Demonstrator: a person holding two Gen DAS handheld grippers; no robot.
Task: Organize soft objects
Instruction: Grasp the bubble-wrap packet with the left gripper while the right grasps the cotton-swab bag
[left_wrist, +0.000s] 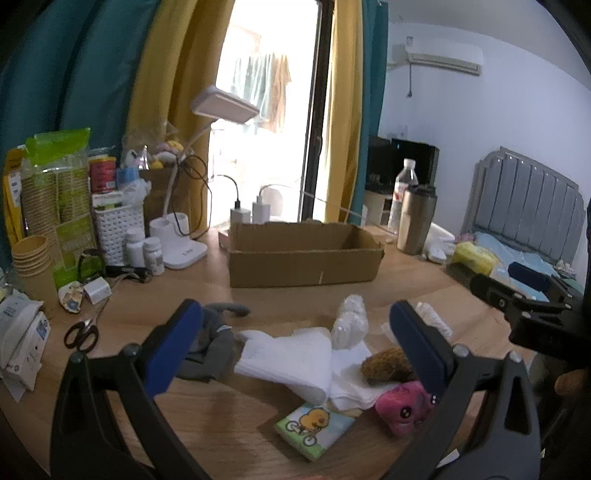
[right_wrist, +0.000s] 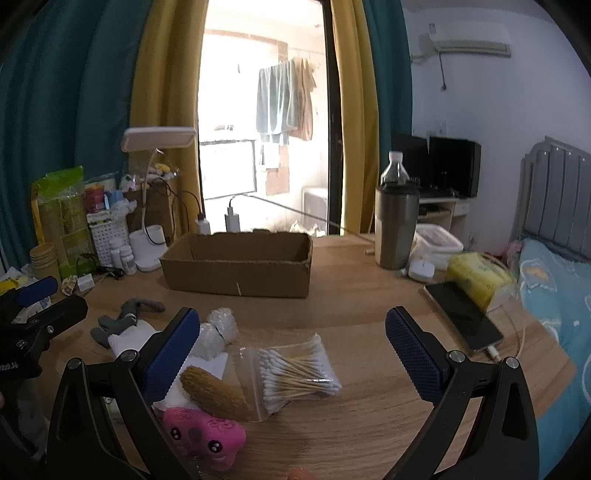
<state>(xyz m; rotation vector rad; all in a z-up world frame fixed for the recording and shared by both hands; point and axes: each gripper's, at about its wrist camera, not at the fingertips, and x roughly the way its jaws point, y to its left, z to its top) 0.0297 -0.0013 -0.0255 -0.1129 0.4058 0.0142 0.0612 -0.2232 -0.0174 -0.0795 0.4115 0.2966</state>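
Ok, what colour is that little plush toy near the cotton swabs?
Pink, with dark eyes. The plush toy shows best in the right wrist view, in front of the cotton swabs.

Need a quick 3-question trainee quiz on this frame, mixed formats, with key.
1. True or false: the cardboard box already holds soft items.
2. Which lies between the right gripper fingers? A) cotton swab bag B) scissors C) phone
3. Fill in: the pink plush lies beside the ___ tissue pack.

Key:
1. False; what shows of its inside looks empty.
2. A
3. Duck-printed

Left gripper is open too.
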